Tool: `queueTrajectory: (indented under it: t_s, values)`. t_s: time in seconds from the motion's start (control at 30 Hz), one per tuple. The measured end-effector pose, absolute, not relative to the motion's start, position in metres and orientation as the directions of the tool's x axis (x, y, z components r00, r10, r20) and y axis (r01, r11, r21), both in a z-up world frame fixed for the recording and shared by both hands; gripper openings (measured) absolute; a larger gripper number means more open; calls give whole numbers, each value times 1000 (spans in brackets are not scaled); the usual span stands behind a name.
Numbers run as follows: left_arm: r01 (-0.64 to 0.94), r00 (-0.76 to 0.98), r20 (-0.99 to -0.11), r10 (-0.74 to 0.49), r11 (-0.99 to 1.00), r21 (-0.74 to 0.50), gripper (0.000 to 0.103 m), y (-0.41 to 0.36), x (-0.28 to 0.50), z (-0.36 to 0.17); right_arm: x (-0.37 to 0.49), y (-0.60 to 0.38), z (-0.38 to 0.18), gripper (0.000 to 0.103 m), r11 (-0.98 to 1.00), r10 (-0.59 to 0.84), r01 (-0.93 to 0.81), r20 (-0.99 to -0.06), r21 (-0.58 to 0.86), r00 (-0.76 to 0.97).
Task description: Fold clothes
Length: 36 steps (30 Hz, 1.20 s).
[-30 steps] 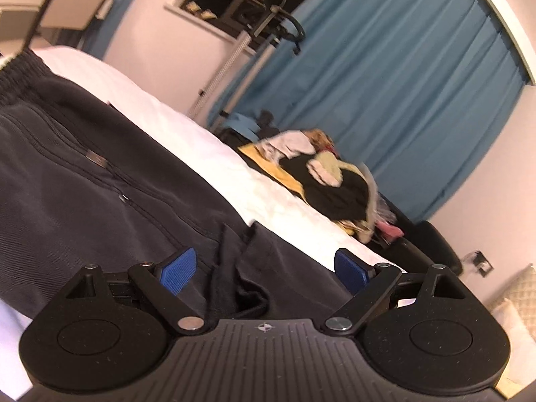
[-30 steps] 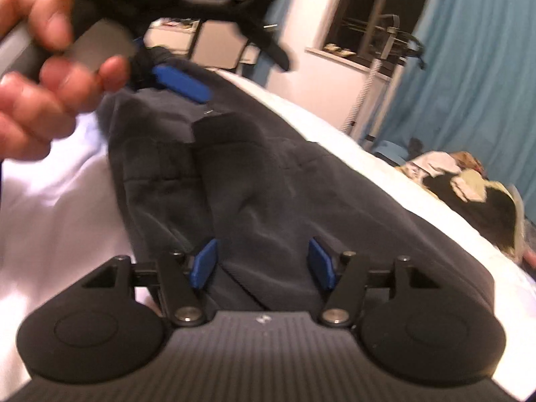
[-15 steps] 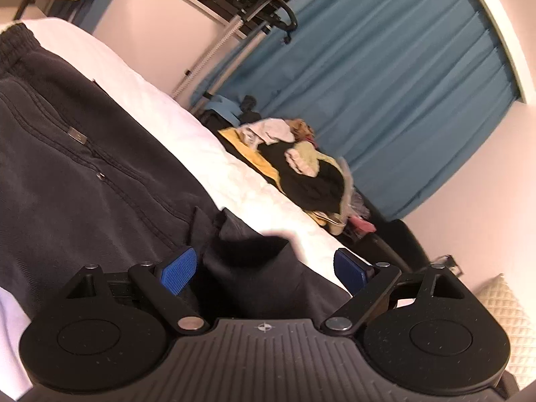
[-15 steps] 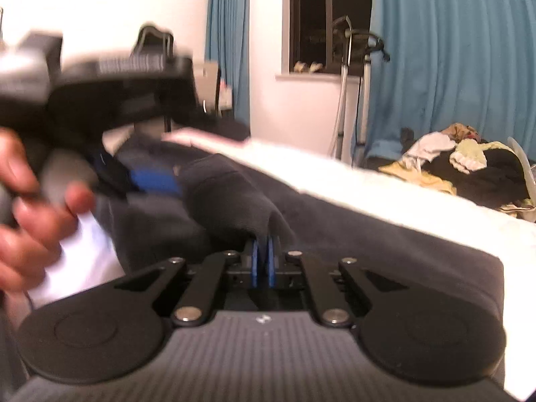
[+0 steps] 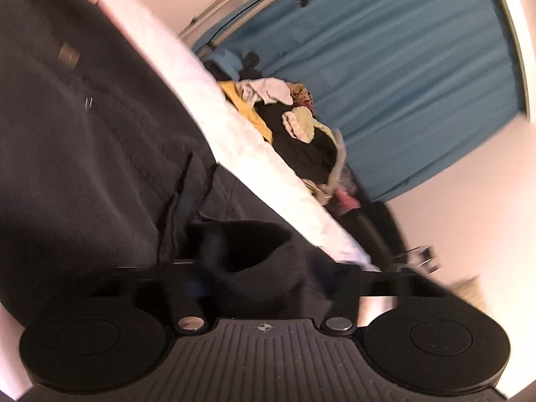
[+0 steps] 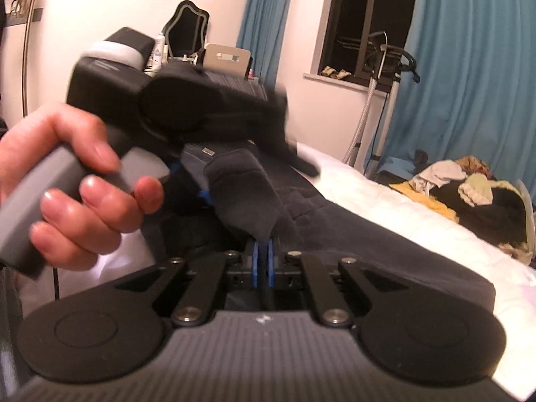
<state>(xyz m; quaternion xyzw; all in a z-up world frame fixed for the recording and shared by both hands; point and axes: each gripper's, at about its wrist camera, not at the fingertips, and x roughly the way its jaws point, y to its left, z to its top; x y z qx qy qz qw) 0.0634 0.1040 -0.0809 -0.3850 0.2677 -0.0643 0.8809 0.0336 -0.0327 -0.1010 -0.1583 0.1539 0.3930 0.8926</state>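
Note:
Dark grey trousers (image 5: pixel 83 140) lie spread on the white bed (image 5: pixel 241 140); they also show in the right wrist view (image 6: pixel 368 234). My right gripper (image 6: pixel 263 261) is shut on a raised fold of the trouser hem (image 6: pixel 244 197). My left gripper (image 5: pixel 258 278) has a bunched dark hem (image 5: pixel 254 254) between its fingers; blur hides the pads, so I cannot tell how far it is closed. In the right wrist view the left gripper (image 6: pixel 187 187) is held by a hand (image 6: pixel 67 181) just to the left.
A heap of mixed clothes (image 5: pixel 301 134) lies beyond the bed, also in the right wrist view (image 6: pixel 469 194). Blue curtains (image 6: pixel 469 67), a window (image 6: pixel 365 20) and a metal stand (image 6: pixel 365 107) are behind.
My right gripper closed on the trouser hem and lifted it. My left gripper's fingers moved in around the other hem as the left gripper swung over.

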Motion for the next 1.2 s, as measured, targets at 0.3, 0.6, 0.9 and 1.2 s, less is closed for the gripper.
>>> queueTrajectory:
  t_s: [0.3,0.6,0.9,1.2]
  values:
    - [3,898,-387,-210,882,-471,7,78,37,-50,20,-41,-98,3,622,672,-763,-381,-177,636]
    - [-127,790,-596,-144,913,-389,8,80,67,-93,38,-30,-138,4,590,622,-797,-556,-131,552]
    - [-86,877,-477,-63,955,-284,60,61,52,-60,37,-35,-141,8,602,625,-794,-566,-90,538]
    - [-133,836,-549,16,976,-174,60,61,77,-89,44,-49,-132,19,641,639,-767,-566,18,521]
